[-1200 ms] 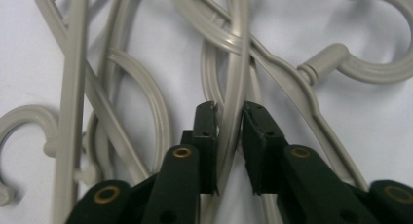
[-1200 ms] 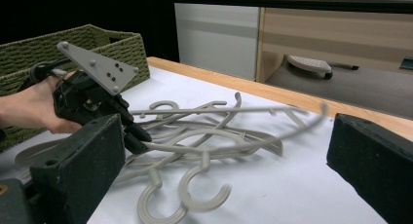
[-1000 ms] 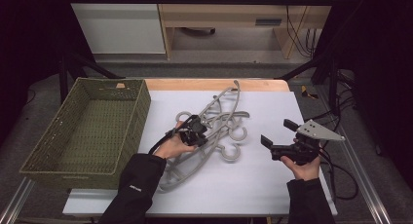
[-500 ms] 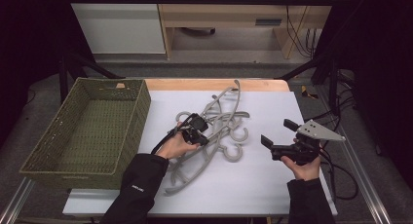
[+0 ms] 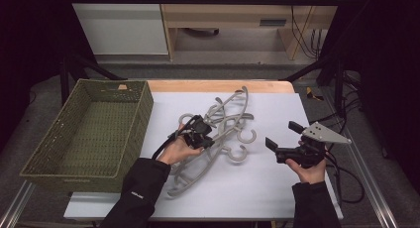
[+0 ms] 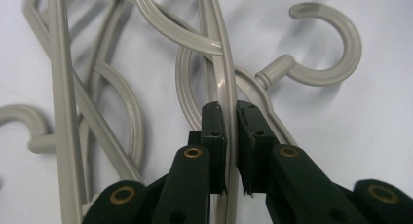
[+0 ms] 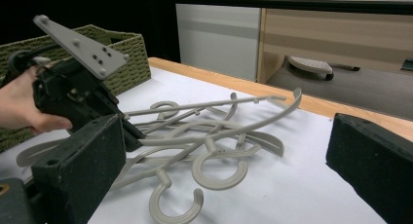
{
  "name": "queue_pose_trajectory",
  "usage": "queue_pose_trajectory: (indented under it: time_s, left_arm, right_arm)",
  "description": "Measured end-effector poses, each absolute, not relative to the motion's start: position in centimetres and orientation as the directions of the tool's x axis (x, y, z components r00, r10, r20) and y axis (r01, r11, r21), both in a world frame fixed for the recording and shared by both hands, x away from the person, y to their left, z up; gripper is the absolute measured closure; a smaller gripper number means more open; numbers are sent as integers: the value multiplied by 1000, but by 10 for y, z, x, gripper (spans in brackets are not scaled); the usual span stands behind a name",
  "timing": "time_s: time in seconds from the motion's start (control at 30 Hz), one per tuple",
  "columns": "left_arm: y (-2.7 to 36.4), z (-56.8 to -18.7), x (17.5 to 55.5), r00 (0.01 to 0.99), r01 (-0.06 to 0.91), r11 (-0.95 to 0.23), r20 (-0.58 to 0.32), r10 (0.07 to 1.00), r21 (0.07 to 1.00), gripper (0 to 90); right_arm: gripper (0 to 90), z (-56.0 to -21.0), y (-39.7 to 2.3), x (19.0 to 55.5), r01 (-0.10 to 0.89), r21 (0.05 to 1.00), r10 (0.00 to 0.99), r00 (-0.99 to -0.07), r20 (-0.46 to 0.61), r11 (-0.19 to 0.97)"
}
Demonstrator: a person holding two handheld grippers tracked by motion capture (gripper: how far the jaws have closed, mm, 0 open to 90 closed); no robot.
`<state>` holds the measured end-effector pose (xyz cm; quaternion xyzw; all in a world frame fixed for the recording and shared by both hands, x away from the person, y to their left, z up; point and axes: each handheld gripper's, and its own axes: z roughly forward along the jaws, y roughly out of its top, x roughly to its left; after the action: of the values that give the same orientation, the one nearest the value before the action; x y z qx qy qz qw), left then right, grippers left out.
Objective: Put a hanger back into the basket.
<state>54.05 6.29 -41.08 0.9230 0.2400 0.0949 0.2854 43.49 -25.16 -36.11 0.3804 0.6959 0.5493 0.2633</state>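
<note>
Grey plastic clothes hangers point(image 5: 218, 131), thin-armed with open round hooks, lie in a loose tangle on the white table top point(image 5: 277, 188), just beside the green woven basket point(image 5: 84, 134). The left gripper point(image 6: 231, 118) sits on the near edge of that tangle, and its jaws have just been closing: the black pads now pinch one slim hanger arm, which runs straight up between them. One hook curls just right of the fingertips point(image 6: 214, 119) in the left gripper view; crossing arms of other hangers pass close above and to their left.

Such hangers look light, stiff and a little springy, with a smooth surface that could slide in a narrow grip. The trouble is likely the tangle: hooks and arms interlock, so lifting one may drag the rest. A hold on a straight arm near the neck, as here, seems sound; a slow lift with a slight twist should free it.

The right gripper point(image 5: 281, 140) is held off to the side, well apart from the pile, its jaws spread wide with nothing between them.

Compared with a second ago, the left gripper has crept slightly further over the pile and shut on the arm; the right hand and the hangers lie as they did.
</note>
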Motion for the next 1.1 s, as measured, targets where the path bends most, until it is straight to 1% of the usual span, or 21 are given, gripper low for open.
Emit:
queue_pose_trajectory:
  time_s: [0.2,0.37,0.53,0.63,0.7,0.77,0.8,0.83,0.87,0.97,1.07,1.1]
  left_arm:
    - [73,-389,529,865,368,-682,38,501,632,825]
    - [87,-365,510,872,346,-658,29,489,669,824]
    - [98,-353,499,875,333,-657,39,483,676,825]
    - [108,-344,491,873,318,-666,65,483,675,825]
    - [115,-337,485,869,315,-649,65,490,693,825]
    - [128,-326,478,866,301,-636,75,494,710,825]
    - [128,-326,478,866,301,-636,75,494,710,825]
    - [139,-319,474,864,298,-620,71,498,726,825]
    - [139,-319,474,864,298,-620,71,498,726,824]
    - [157,-310,469,857,300,-588,58,512,751,825]
    - [176,-302,466,849,302,-570,56,526,764,825]
    - [190,-298,464,841,306,-558,55,538,771,825]
  right_arm:
    - [12,-361,-251,435,240,965,819,-572,51,107]
    - [12,-361,-252,434,238,965,820,-570,49,108]
    - [11,-360,-253,433,237,965,820,-570,48,108]
    - [11,-360,-253,433,237,966,822,-567,48,107]
    - [12,-360,-253,433,237,966,822,-567,48,107]
    - [12,-360,-253,433,238,965,823,-566,48,108]
    - [12,-360,-253,433,238,965,823,-566,48,108]
    - [12,-360,-252,433,238,965,823,-566,49,106]
    - [12,-360,-252,433,238,965,823,-566,49,106]
    - [12,-360,-252,433,239,965,822,-568,49,108]
    - [12,-361,-252,433,238,965,823,-566,48,107]
    - [12,-361,-251,434,239,965,823,-566,46,111]
